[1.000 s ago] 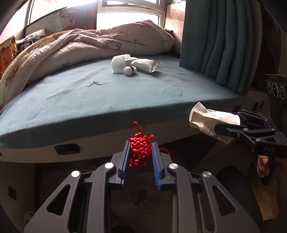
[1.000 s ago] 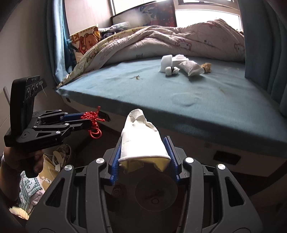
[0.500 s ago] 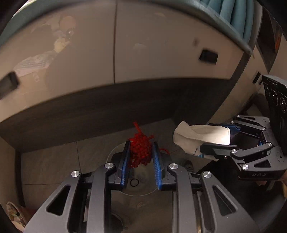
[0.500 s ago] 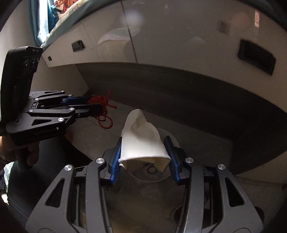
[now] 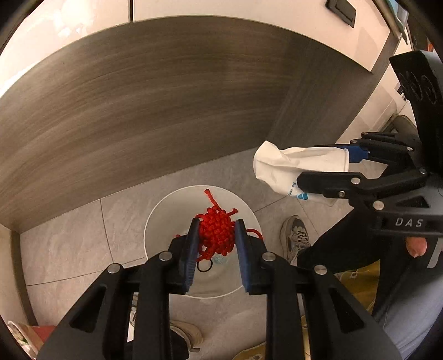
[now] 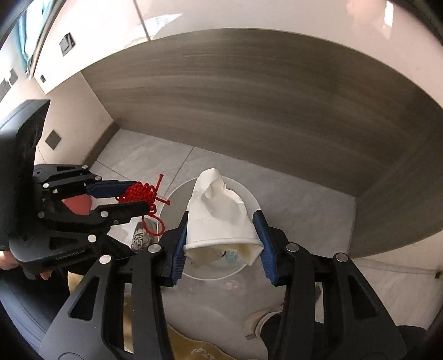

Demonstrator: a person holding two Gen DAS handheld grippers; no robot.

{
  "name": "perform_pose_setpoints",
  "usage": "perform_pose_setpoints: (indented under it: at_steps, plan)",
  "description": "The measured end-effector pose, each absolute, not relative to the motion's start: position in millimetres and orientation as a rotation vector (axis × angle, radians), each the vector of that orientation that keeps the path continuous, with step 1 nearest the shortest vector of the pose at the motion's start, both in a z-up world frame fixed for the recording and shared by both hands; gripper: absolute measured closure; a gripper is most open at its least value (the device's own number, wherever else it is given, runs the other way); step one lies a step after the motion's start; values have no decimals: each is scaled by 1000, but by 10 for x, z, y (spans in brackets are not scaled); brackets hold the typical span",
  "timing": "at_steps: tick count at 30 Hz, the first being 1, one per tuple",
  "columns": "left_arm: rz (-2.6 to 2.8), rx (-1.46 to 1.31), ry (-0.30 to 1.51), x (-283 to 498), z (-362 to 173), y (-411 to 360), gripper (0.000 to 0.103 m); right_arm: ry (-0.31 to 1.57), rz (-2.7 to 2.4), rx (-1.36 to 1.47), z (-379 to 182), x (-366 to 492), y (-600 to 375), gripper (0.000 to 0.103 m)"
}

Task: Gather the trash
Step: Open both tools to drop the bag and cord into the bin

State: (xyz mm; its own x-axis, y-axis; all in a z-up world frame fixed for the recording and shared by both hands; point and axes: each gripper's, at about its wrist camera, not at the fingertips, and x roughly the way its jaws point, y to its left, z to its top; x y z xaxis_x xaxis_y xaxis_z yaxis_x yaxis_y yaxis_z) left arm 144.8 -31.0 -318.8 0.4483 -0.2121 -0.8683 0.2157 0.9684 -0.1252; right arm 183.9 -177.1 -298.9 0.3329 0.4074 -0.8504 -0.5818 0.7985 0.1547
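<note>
My left gripper is shut on a red knotted cord ornament, its loose loop hanging below the blue pads. It hangs right over a round white bin on the tiled floor. My right gripper is shut on a crushed white paper cup, also above the white bin. In the left wrist view the right gripper comes in from the right with the paper cup. The left gripper with the red ornament shows at the left of the right wrist view.
A dark wood-grain bed base curves behind the bin, with white drawer fronts above. Grey floor tiles surround the bin. A person's grey sneaker and dark trouser leg stand right of the bin; a hair tie lies inside it.
Both grippers have dropped from bed height down toward the floor and tilted downward. The bed top has left view; the white bin now lies under both held items.
</note>
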Motion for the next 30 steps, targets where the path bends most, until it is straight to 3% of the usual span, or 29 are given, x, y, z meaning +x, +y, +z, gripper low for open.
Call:
perform_pose_setpoints:
  at_steps: [3, 5, 13, 21, 23, 30]
  plan:
    - [-251, -7, 1080, 1455, -3229, -327, 69, 1051, 652, -172, -3009, 1853, -1764, 61]
    - [-243, -24, 1078, 1451, -3230, -313, 50, 1057, 651, -170, -3019, 1872, -1768, 61]
    - [-122, -74, 1001, 1481, -2950, -28, 9, 1075, 665, -189, -3062, 1918, -1753, 61]
    - [-61, -89, 921, 1237, -2534, 356, 6, 1075, 699, -248, -3150, 1879, -1590, 57]
    - [-46, -99, 913, 1236, -2475, 430, 6, 1074, 690, -262, -3158, 1856, -1546, 26]
    - [-30, -104, 880, 1112, -2342, 559, 6, 1015, 655, -183, -2961, 1801, -1648, 12]
